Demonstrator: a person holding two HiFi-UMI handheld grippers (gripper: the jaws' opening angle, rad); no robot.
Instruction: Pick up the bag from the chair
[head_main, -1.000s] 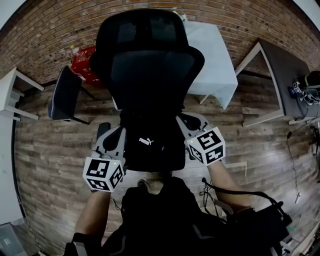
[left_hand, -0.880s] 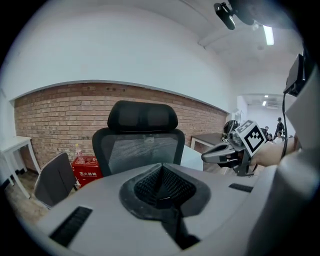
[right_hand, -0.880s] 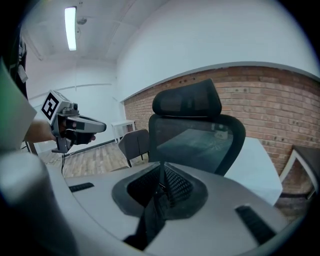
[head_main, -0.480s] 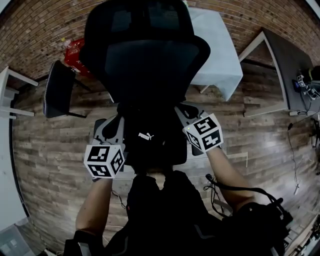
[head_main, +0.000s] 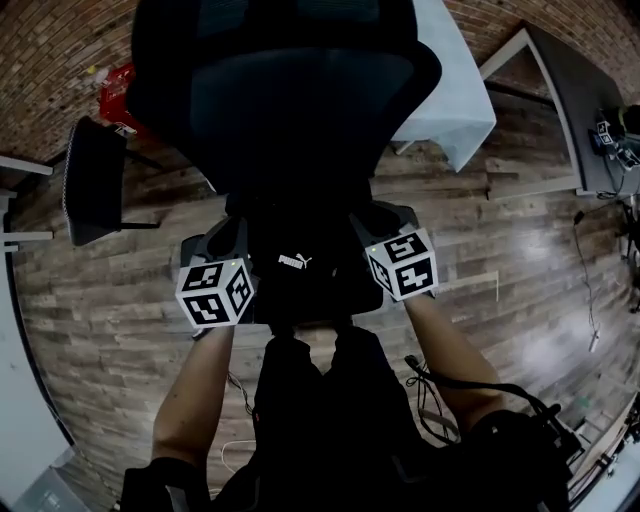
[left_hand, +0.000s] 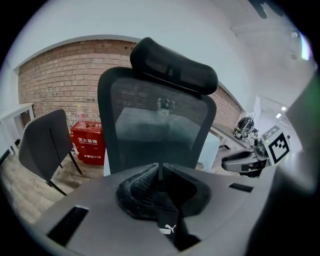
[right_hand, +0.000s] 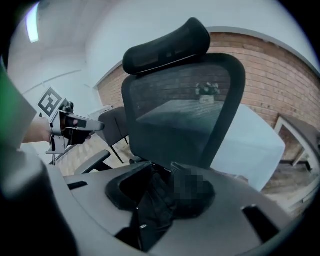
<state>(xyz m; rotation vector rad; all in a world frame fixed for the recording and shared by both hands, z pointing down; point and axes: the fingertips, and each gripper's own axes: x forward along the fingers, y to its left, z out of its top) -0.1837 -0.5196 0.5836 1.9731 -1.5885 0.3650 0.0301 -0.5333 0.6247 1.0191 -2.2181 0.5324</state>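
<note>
The left gripper is clamping the bag by its strap at the near edge of the chair; the right gripper, jaws just opening, is straddling bag fabric.

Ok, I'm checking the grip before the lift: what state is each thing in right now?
Left gripper: shut on the strap of the bag.
Right gripper: open, jaws have just been opening, bag fabric loose between them.
Bag: low on the office chair's seat, between both grippers.
Office chair: upright, facing the person.
</note>
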